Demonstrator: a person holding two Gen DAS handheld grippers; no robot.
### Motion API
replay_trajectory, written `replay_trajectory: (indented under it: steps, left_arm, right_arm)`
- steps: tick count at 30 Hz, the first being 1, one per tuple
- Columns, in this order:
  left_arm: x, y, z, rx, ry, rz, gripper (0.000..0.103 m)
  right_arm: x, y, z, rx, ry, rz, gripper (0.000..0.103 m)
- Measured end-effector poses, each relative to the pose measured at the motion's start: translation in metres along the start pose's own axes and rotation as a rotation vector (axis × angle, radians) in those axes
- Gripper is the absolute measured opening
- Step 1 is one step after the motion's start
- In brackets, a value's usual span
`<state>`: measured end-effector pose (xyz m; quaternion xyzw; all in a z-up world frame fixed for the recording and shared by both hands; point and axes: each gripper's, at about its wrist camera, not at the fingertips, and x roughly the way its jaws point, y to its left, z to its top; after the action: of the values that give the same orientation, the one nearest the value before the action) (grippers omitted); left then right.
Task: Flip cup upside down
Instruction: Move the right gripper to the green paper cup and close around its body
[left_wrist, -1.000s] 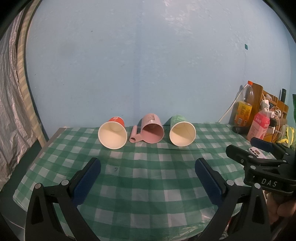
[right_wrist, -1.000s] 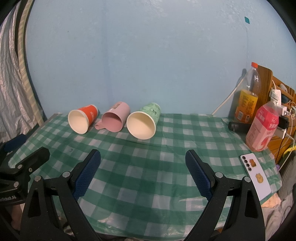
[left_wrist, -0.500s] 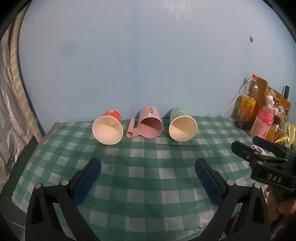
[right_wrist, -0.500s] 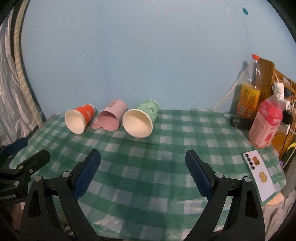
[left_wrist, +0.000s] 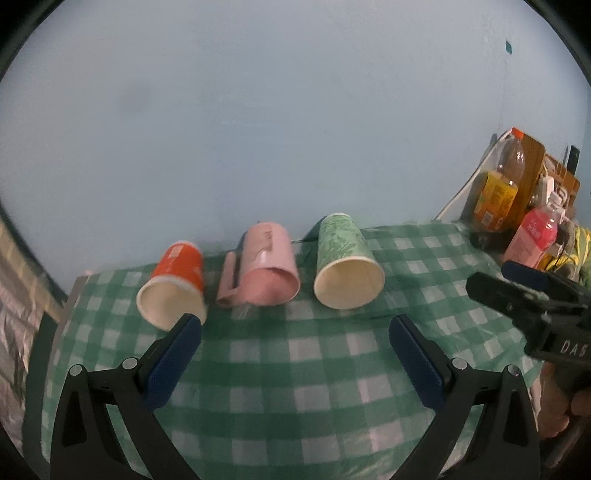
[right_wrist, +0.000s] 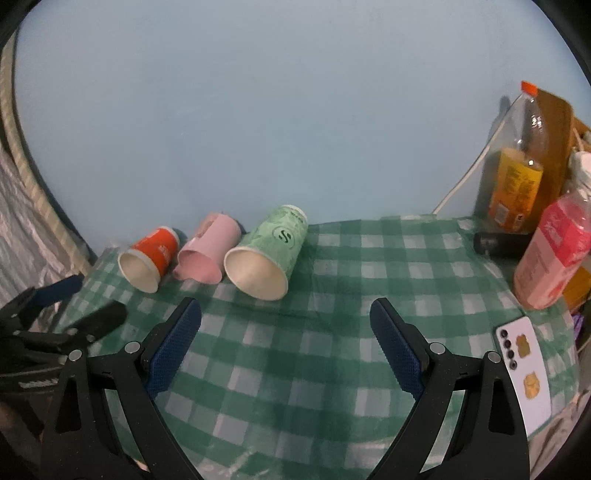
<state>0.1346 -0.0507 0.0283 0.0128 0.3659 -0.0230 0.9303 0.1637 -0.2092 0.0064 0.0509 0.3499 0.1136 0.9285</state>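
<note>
Three cups lie on their sides in a row near the back of the green checked table, mouths toward me: a red paper cup (left_wrist: 173, 284) at left, a pink handled mug (left_wrist: 267, 271) in the middle, a green paper cup (left_wrist: 345, 271) at right. They also show in the right wrist view: the red cup (right_wrist: 147, 258), the pink mug (right_wrist: 207, 254), the green cup (right_wrist: 267, 253). My left gripper (left_wrist: 295, 332) is open and empty, in front of the pink mug. My right gripper (right_wrist: 286, 321) is open and empty, just short of the green cup.
A yellow-labelled bottle (right_wrist: 513, 177), a pink bottle (right_wrist: 554, 258) and a small black object (right_wrist: 502, 243) stand at the table's right end. A white phone (right_wrist: 524, 369) lies near the front right edge. A blue wall rises behind the cups. Foil sheeting hangs at left.
Both grippers have moved forward and higher toward the row of cups, which now look larger and nearer. Both stay open. The cups have not moved.
</note>
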Motion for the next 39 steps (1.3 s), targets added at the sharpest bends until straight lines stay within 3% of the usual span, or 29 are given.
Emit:
replay_trajectory:
  steps: [6,13,20,24,34,39]
  left_arm:
    - [0.029,-0.020,0.034,0.024,0.100,-0.038,0.102]
    - [0.073,-0.041,0.068,0.046,0.197,-0.022,0.102]
    - [0.120,-0.055,0.079,0.033,0.295,-0.022,0.102]
    - [0.144,-0.067,0.079,0.020,0.371,-0.054,0.102]
    - [0.183,-0.083,0.081,0.034,0.429,-0.061,0.098]
    - [0.197,-0.089,0.081,0.061,0.443,-0.028,0.096]
  right_arm:
    - [0.028,-0.023,0.036,0.115,0.105,0.034,0.092]
    - [0.064,-0.041,0.072,0.196,0.226,0.106,0.092]
    - [0.110,-0.061,0.087,0.287,0.355,0.144,0.092]
    - [0.130,-0.075,0.086,0.328,0.390,0.124,0.092]
    - [0.155,-0.105,0.079,0.391,0.421,0.085,0.092]
    - [0.159,-0.114,0.076,0.410,0.428,0.072,0.092]
